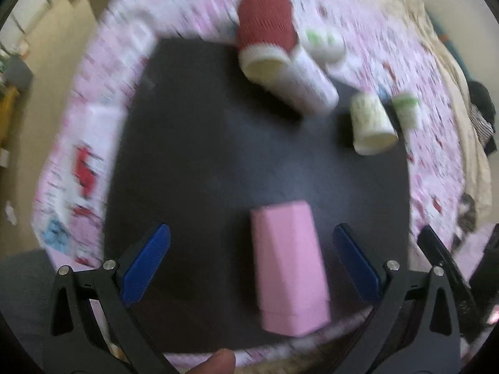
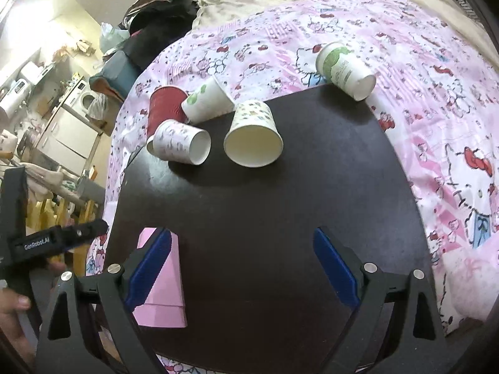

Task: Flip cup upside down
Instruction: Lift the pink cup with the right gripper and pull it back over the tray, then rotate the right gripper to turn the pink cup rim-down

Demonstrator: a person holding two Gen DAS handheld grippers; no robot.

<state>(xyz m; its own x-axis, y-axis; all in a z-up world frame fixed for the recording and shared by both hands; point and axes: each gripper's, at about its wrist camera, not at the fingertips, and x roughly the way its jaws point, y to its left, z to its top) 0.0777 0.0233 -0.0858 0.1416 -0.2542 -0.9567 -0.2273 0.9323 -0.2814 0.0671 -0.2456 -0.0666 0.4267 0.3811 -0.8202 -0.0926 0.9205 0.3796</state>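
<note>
A pink cup (image 1: 288,268) stands upside down, rim down, near the front edge of the dark board (image 1: 202,143). My left gripper (image 1: 251,260) is open, its blue fingers apart on either side of the cup, not touching it. In the right wrist view the pink cup (image 2: 167,283) sits at the lower left, partly behind my right gripper's left finger (image 2: 149,268). My right gripper (image 2: 243,265) is open and empty above the board (image 2: 249,202). The left view is motion-blurred.
Several paper cups lie on their sides at the board's far edge: a red one (image 2: 165,106), a patterned white one (image 2: 181,143), a green-dotted one (image 2: 207,99), a cream one (image 2: 254,134) and a green-labelled one (image 2: 344,71). A pink printed bedsheet (image 2: 436,124) surrounds the board.
</note>
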